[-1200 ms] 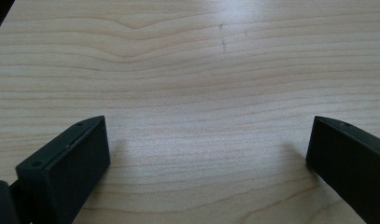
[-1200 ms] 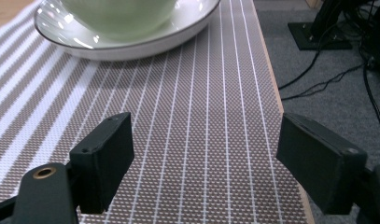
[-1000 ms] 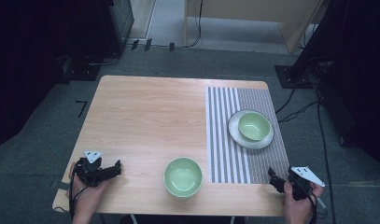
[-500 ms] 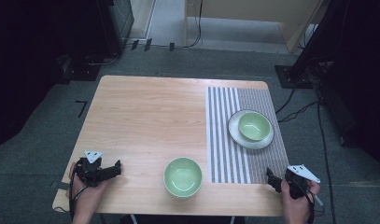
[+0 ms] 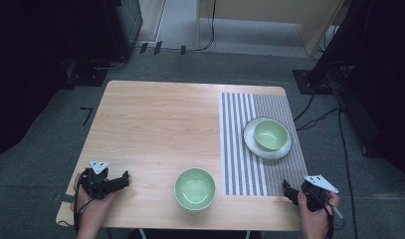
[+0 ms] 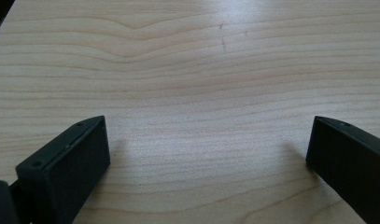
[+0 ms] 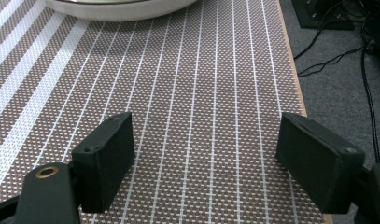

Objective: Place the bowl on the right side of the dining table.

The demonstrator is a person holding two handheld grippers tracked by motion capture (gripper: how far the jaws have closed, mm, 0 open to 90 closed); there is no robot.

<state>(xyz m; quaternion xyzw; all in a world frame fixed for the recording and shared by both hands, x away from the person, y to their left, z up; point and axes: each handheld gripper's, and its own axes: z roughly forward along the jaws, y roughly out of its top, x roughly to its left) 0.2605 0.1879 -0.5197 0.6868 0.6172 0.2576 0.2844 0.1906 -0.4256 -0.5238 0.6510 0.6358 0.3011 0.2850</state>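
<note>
Now we judge lone bowl (image 5: 195, 188) target: right of left gripper (image 5: 121, 180), left of right gripper (image 5: 288, 189). Left slightly nearer. Both jaws spread, holding nothing.

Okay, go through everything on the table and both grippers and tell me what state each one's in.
Left gripper: open, nothing between its jaws, low over bare wood.
Right gripper: open, holding nothing, over the striped mat.
Near bowl: upright, looks empty, on the wood by the front edge.
Far bowl: upright, looks empty, sitting on the plate.
Plate: flat on the striped mat.
Striped mat: lying flat on the table's right side.
</note>
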